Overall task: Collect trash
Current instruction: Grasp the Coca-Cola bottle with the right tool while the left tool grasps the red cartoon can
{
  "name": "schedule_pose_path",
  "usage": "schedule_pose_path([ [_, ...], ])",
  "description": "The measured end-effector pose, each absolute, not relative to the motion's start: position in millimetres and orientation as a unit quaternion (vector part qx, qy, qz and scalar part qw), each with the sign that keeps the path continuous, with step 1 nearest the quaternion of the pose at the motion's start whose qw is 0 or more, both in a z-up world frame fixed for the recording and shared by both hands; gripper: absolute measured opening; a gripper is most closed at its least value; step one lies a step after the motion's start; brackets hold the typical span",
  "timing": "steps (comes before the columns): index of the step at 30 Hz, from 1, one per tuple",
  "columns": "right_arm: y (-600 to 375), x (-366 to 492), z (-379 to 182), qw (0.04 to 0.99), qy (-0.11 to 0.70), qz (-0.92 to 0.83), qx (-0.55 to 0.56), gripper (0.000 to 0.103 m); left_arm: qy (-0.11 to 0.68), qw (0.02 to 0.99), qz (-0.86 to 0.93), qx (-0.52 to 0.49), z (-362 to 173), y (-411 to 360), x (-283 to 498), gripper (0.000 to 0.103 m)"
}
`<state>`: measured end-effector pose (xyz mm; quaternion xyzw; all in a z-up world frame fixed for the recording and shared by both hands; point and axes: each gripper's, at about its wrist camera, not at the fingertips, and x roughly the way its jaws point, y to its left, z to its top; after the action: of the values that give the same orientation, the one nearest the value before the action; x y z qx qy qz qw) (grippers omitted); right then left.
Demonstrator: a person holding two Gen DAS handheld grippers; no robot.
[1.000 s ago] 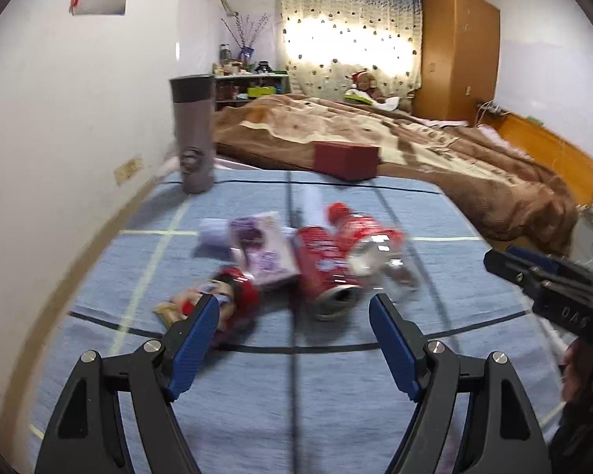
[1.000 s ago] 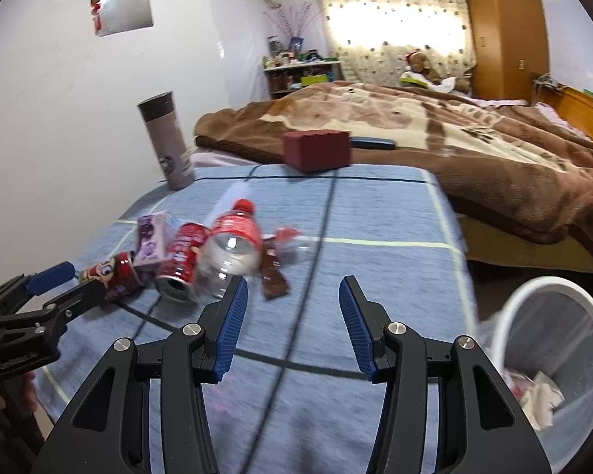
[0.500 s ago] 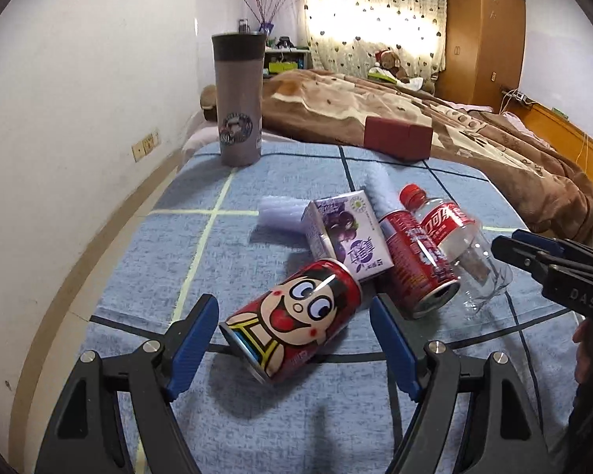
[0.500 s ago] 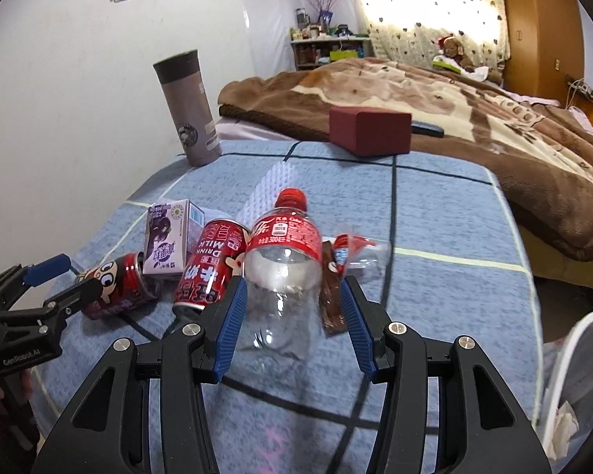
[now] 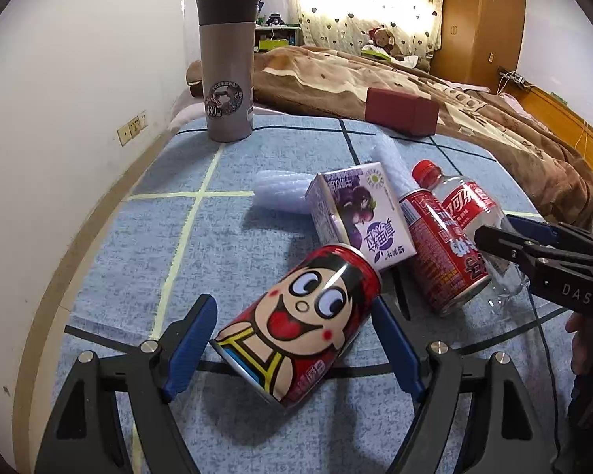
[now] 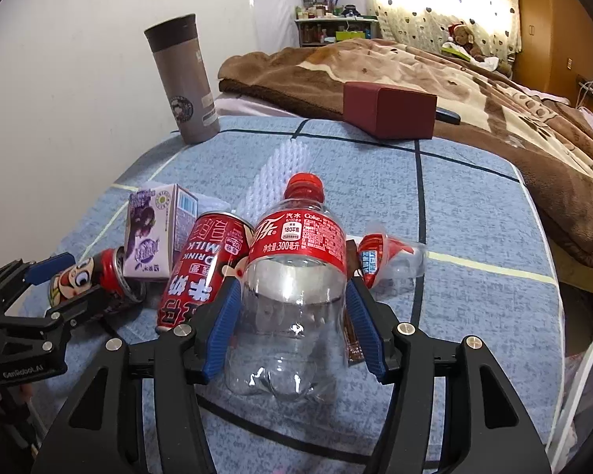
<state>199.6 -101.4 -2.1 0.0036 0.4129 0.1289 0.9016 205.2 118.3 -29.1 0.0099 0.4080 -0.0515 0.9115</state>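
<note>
Your left gripper (image 5: pixel 292 349) has its jaws spread wide around the cartoon-face can (image 5: pixel 296 328), which lies on its side on the blue cloth (image 5: pixel 146 237) — a gap shows on each side. Your right gripper (image 6: pixel 292 322) straddles the clear cola bottle (image 6: pixel 292 272), jaws parted, pads close against its sides. The purple juice carton (image 5: pixel 359 213) and red milk can (image 5: pixel 440 245) lie between them.

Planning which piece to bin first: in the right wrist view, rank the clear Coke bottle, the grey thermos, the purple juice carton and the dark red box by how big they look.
As they look, largest first:
1. Clear Coke bottle, though it sits nearest, between the right claw's fingers
2. Dark red box and grey thermos: too alike to rank, both far back
3. Purple juice carton
</note>
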Motion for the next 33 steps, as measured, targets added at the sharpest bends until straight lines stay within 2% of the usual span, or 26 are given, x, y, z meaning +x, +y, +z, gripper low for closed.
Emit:
schedule_pose_path([
  [12,-94,210,-1,0.899,0.421,0.119,-0.018,0.06,0.441,0.895,-0.071,0.008,-42,114,216,0.082],
  [13,-93,211,-2,0.898,0.423,0.117,-0.021,0.06,0.441,0.895,-0.071,0.006,-42,114,216,0.081],
  [15,-92,214,-3,0.896,0.428,0.115,-0.023,0.062,0.44,0.895,-0.073,0.004,-41,114,215,0.068],
  [17,-89,216,-6,0.891,0.439,0.112,-0.029,0.062,0.439,0.895,-0.081,-0.004,-40,114,215,0.063],
  [33,-105,195,1,0.905,0.413,0.101,0.01,0.062,0.424,0.902,-0.077,-0.029,-25,104,195,0.057],
])
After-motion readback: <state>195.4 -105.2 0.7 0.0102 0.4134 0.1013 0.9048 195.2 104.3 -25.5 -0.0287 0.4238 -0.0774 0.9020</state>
